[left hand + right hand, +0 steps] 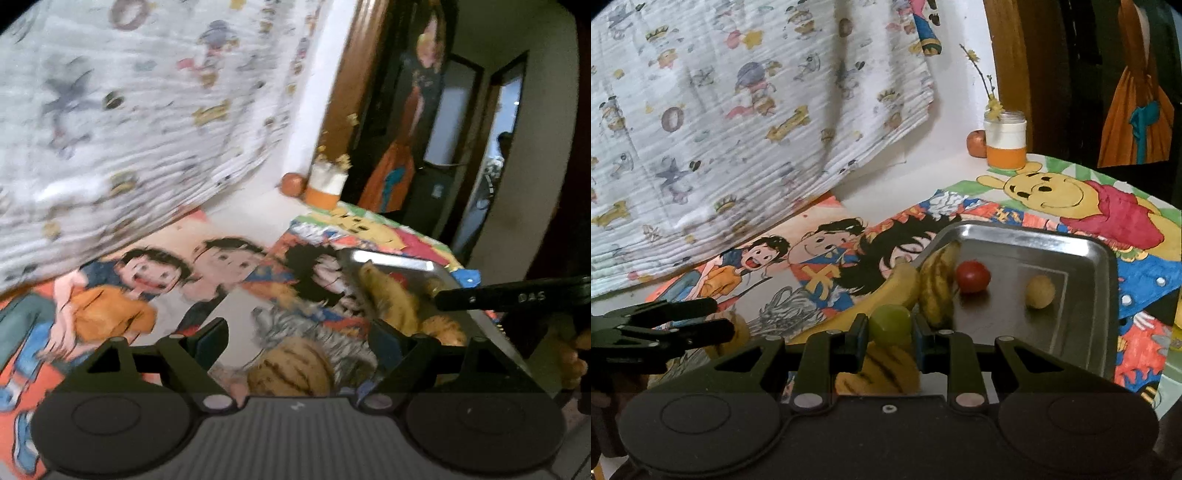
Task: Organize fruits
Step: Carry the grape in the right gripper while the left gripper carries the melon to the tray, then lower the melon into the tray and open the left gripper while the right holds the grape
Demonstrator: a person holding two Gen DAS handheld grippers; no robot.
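In the right wrist view my right gripper (pixel 890 326) is shut on a green grape (pixel 889 324), held just off the near left corner of a metal tray (pixel 1082 332). The tray holds a red tomato (pixel 972 276), a small yellow fruit (pixel 1039 291) and a banana (pixel 936 284). Another yellow banana (pixel 886 291) lies beside the tray, and a striped yellow fruit (pixel 882 369) lies under the gripper. My left gripper (pixel 295 339) is open and empty above the striped fruit (pixel 290 367), left of the tray (pixel 391 258). The left gripper also shows in the right wrist view (pixel 701 321).
Cartoon drawings (pixel 820 266) cover the table. A patterned cloth (pixel 738 110) hangs at the back left. A jar with a twig (pixel 1004 140) and an orange fruit (pixel 976 143) stand at the back. A doorway (pixel 495 147) lies to the right.
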